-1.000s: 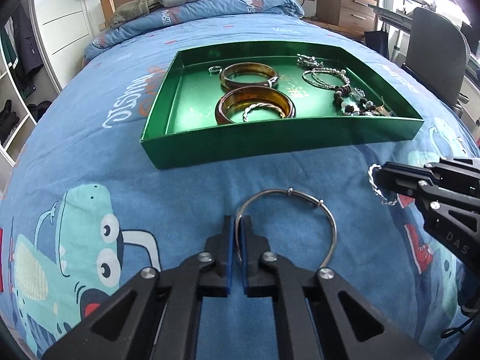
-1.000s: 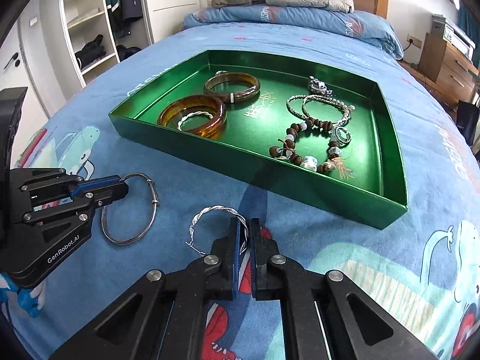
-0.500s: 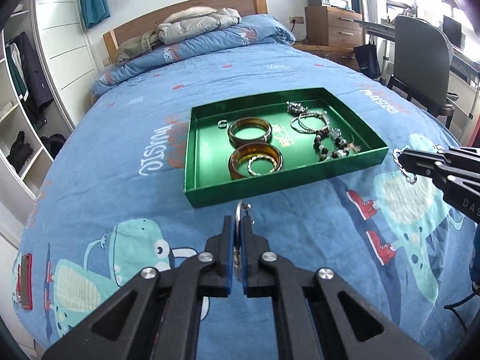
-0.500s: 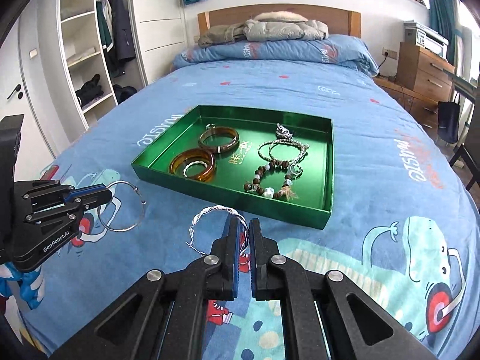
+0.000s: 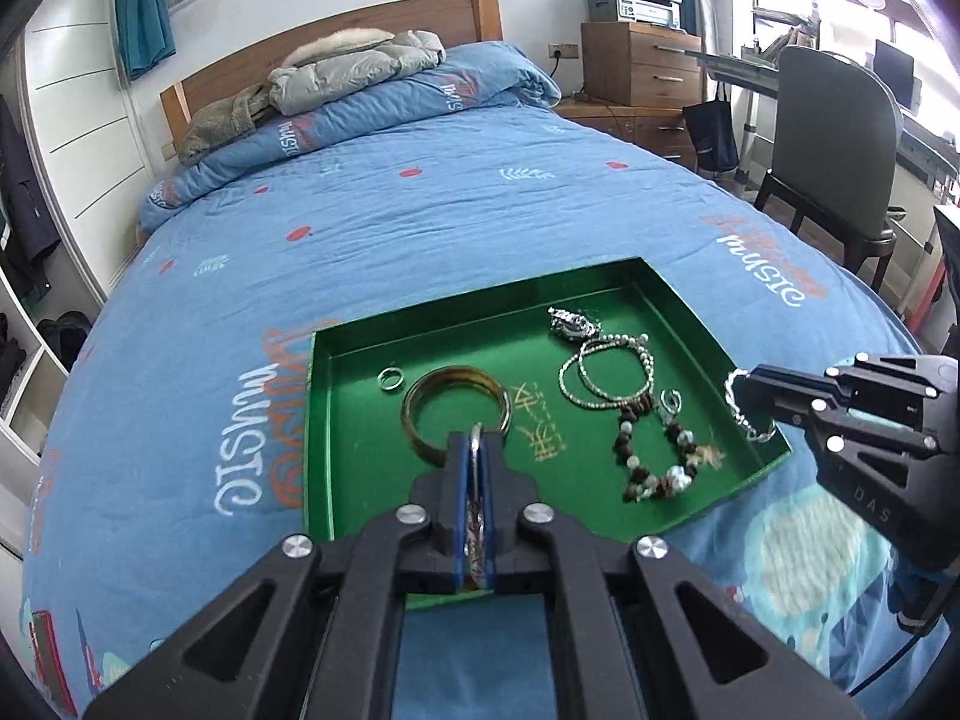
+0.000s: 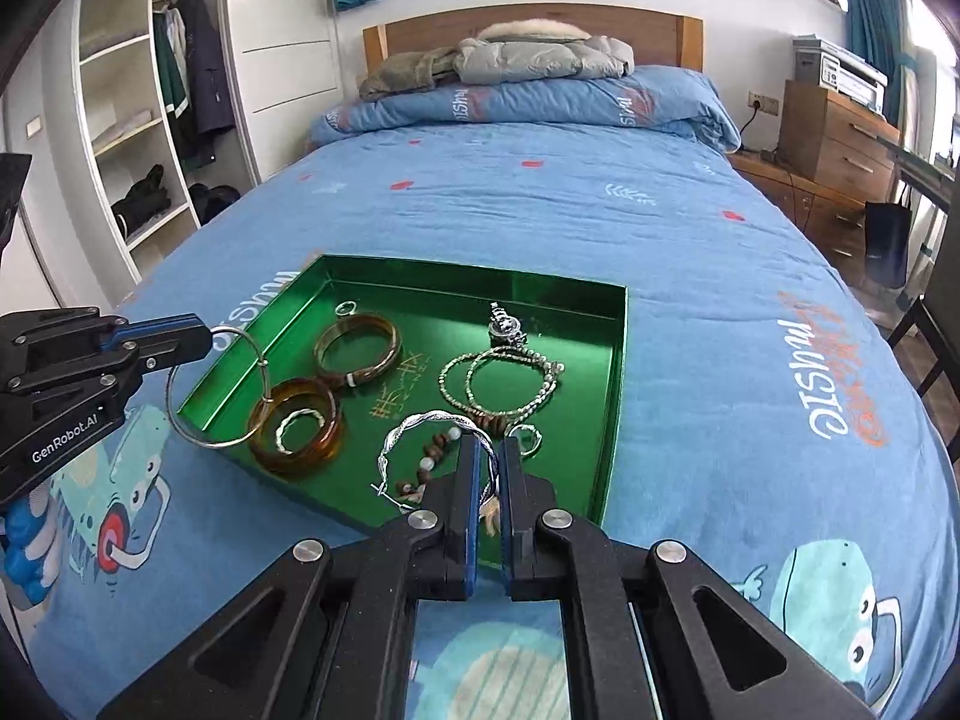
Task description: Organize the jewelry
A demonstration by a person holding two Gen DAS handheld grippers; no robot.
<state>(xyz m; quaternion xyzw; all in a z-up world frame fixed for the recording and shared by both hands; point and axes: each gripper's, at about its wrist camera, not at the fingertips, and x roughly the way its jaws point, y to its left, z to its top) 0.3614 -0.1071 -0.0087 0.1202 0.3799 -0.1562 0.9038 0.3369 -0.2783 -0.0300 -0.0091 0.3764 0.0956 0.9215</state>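
Note:
A green tray (image 5: 336, 420) (image 6: 612, 396) lies on the blue bed. It holds amber bangles (image 6: 357, 348), a small ring (image 5: 390, 379), silver chains (image 6: 498, 381) and a beaded bracelet (image 5: 654, 468). My left gripper (image 5: 475, 450) (image 6: 204, 339) is shut on a thin silver hoop bangle (image 6: 216, 387), held above the tray's left edge. My right gripper (image 6: 489, 456) (image 5: 741, 387) is shut on a twisted silver bangle (image 6: 438, 426) (image 5: 744, 414), held above the tray's right front part.
Folded quilt and jackets (image 5: 360, 72) lie at the headboard. A wooden dresser (image 5: 642, 60) and a chair (image 5: 834, 144) stand right of the bed. Open wardrobe shelves (image 6: 132, 120) stand at the left.
Both grippers have risen and moved forward with their bangles, from over the bedspread in front of the tray to above the tray.

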